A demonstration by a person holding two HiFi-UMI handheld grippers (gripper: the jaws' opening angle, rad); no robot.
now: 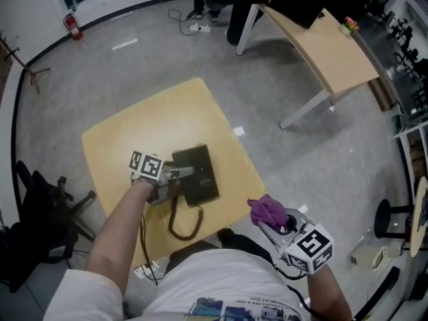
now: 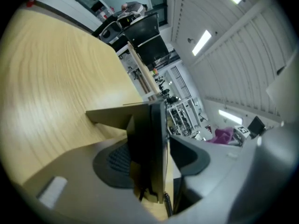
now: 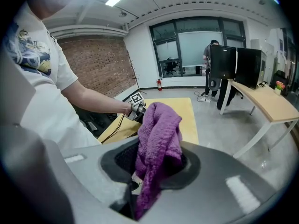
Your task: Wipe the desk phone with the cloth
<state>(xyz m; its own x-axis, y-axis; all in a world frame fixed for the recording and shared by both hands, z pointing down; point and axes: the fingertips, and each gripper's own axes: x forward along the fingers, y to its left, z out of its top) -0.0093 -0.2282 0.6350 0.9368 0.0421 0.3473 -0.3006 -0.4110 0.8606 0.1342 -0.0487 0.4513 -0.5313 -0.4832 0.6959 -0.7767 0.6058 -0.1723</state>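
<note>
Item: desk phone (image 1: 197,172), black and flat, lying on the near right part of the pale wooden table (image 1: 134,132). Its long axis runs away from the person, tilted slightly. Its cord (image 1: 180,229) loops off the near end toward the table's front edge. Item: left gripper (image 1: 182,174), reaching in from the phone's left side with its jaws straddling the phone's left edge. In the left gripper view the edge stands upright between the two pads, and a thin gap shows at one of them. The jaws therefore read as set wide around the phone rather than clamped on it. The left arm is stretched forward over the table, forearm bare, wrist level with the phone. Item: cloth (image 1: 266,209), purple and fleecy, bunched and pinched firmly between the jaws of the right gripper (image 1: 273,221), with folds spilling over both pads. Position: off the table, over the floor (image 1: 314,159) beside the near right corner, well apart from the phone. The right arm is bent close to the body, with the jaws aimed up and left toward the table. Governing relation: the phone lies forward and to the left of the cloth. The right gripper carries the wiping cloth but stands farther off than the left. The wipe is judged to call for a reach left and forward, then strokes along the phone's long axis.
</note>
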